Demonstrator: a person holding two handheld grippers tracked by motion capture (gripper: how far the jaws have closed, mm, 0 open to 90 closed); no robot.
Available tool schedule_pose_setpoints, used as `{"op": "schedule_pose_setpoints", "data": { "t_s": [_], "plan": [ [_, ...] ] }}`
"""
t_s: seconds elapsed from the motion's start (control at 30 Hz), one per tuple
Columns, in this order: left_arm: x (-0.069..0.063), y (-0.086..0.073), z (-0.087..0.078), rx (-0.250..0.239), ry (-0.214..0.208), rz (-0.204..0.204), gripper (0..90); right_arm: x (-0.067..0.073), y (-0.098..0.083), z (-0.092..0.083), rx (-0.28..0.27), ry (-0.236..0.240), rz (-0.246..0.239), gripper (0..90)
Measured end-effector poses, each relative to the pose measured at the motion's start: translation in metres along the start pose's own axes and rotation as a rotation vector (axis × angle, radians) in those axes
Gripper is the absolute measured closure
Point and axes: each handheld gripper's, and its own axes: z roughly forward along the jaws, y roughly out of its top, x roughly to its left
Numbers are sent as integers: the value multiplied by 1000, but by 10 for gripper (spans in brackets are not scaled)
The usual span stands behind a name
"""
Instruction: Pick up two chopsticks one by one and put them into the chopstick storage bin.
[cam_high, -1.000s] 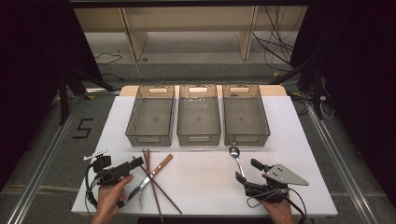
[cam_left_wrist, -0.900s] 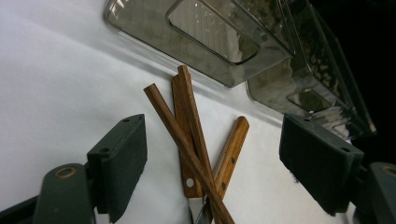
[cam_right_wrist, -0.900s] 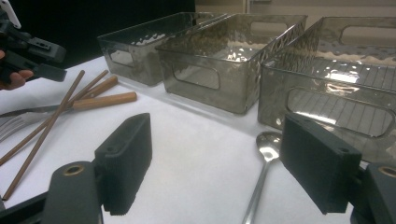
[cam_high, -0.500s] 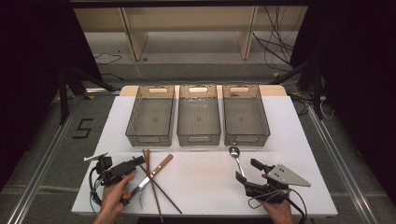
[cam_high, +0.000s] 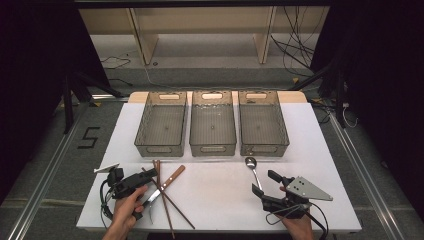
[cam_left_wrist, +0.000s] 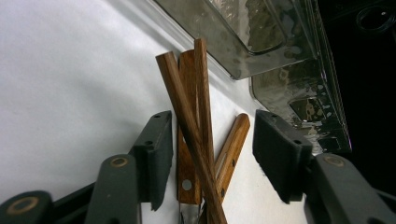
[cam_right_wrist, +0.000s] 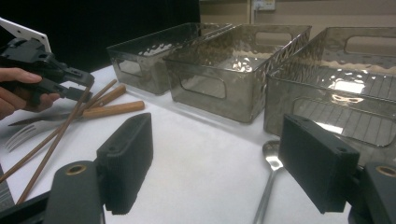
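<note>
a: start with the counter (cam_high: 215, 200). three clear bins (cam_high: 212, 123) stand in a row at its far side, and everything loose lies on your side of that row, which looks like sorting not yet begun.

b: and the pile in front of the left bin?

a: that's your work. two chopsticks (cam_left_wrist: 187, 116) lie crossed over a wooden-handled knife (cam_left_wrist: 187, 154) and a second wooden handle (cam_left_wrist: 232, 144), with fork tines (cam_right_wrist: 21, 135) showing in the right gripper view. because they overlap, you'll likely lift more than one piece unless you pick the topmost stick.

b: how is my left gripper (cam_high: 145, 181) set?

a: low and nearly level, pointing at the handle ends nearest the left bin. its fingers (cam_left_wrist: 156, 154) have just been closing and stand either side of the crossed handles. the pads don't press anything yet, so it's still an open hold with the bundle between them.

b: and the right?

a: your right gripper (cam_high: 265, 182) rests on the counter in front of the right bin, tipped toward it. its fingers (cam_right_wrist: 128, 161) are spread wide on nothing. the spoon (cam_high: 251, 167) lies just ahead, bowl toward the bins, probably waiting its turn.
</note>
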Motion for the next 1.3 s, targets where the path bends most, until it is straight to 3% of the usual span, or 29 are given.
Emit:
{"op": "schedule_pose_setpoints", "data": {
  "t_s": [0.4, 0.67, 1.03, 1.3],
  "plan": [
    [4, -1, 2, 3, 22, -30, 612, 1, 0, 0, -1, 1, -4, 276],
    [6, -1, 3, -6, 34, -50, 752, 2, 0, 0, -3, 2, -6, 278],
    [8, -2, 2, -11, -49, -142, 828, 2, 0, 1, -1, 6, -9, 279],
    [2, -3, -1, -25, -90, -138, 834, 2, -1, 1, -1, 9, -11, 279]
  ]
}}
